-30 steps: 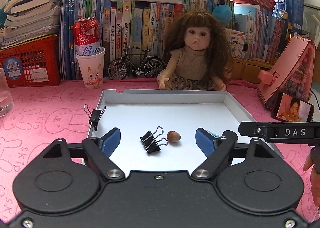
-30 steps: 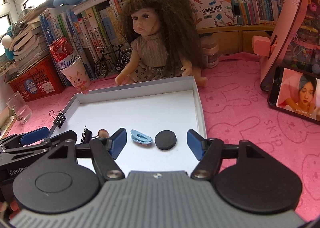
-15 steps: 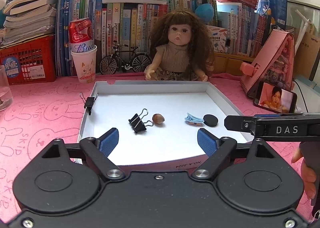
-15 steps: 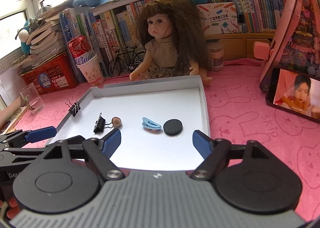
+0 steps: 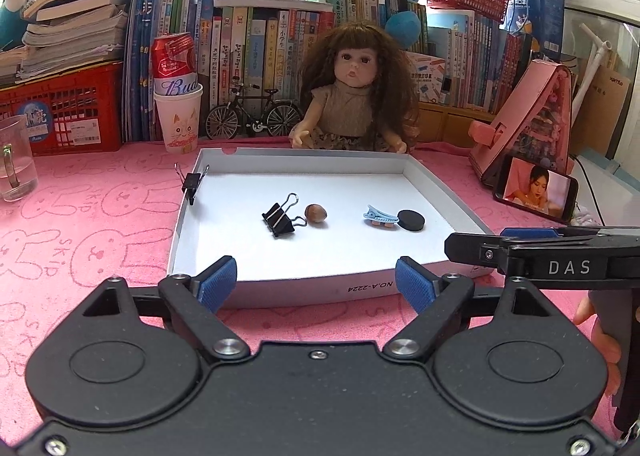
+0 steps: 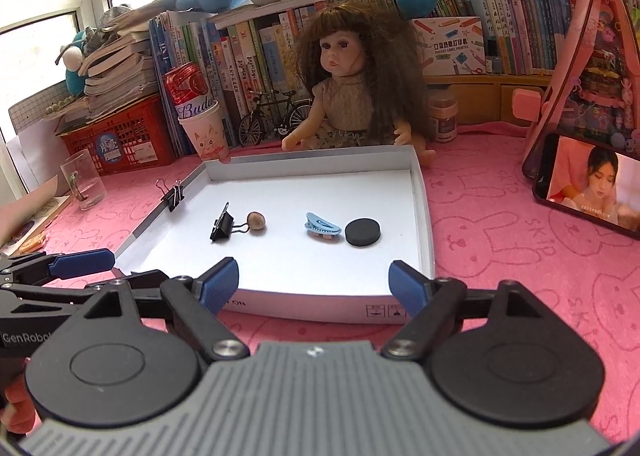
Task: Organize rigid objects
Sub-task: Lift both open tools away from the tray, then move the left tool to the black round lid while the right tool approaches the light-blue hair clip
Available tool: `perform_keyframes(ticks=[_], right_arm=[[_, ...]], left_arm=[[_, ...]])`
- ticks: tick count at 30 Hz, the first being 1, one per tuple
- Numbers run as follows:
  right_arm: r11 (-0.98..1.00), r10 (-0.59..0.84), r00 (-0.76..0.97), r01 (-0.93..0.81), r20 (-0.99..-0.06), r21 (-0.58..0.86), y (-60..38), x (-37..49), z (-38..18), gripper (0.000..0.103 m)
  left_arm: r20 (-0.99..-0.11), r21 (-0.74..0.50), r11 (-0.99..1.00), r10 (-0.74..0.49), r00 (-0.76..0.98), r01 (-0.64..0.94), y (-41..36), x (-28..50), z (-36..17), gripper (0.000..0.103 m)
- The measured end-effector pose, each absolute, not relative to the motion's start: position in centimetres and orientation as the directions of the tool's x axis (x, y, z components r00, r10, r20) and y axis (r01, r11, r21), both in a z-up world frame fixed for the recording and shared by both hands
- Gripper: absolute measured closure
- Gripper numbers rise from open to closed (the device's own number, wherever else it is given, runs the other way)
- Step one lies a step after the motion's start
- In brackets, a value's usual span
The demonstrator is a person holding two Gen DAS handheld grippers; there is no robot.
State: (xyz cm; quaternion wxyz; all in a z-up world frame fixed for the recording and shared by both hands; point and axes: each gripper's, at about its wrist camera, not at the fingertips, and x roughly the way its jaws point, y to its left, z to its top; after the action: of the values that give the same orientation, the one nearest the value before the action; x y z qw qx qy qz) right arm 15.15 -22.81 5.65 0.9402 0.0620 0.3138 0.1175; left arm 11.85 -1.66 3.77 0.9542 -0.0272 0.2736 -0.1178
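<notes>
White cardboard tray on the pink tabletop holds a black binder clip touching a hazelnut, then a blue hair clip beside a black disc. Left hand-held gripper gapes wide, empty, before the tray's near wall. Right hand-held gripper, its jaws just widened, likewise grips nothing.

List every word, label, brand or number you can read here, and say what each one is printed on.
"Bud": red can standing in a paper cup.
"DAS": right gripper.
"GenRobo", cut off: left gripper.
"NO.A-2224", upside down: front wall of the white tray.
"SKIP": pink mat.
"POCKET LABEL PRINTER": box on the shelf.
Book spines: too small to read.
</notes>
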Motion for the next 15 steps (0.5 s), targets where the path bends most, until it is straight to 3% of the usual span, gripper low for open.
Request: perform_keyframes(ticks=[15], right_arm=[[0.970,0.243,0.801,-0.205,-0.547,0.130,-21.8,12.4,5.1,0.011]], left_arm=[[-0.513,-0.097,0.966,-0.256,0.819,0.241,-1.9,8.6,2.8,0.017]])
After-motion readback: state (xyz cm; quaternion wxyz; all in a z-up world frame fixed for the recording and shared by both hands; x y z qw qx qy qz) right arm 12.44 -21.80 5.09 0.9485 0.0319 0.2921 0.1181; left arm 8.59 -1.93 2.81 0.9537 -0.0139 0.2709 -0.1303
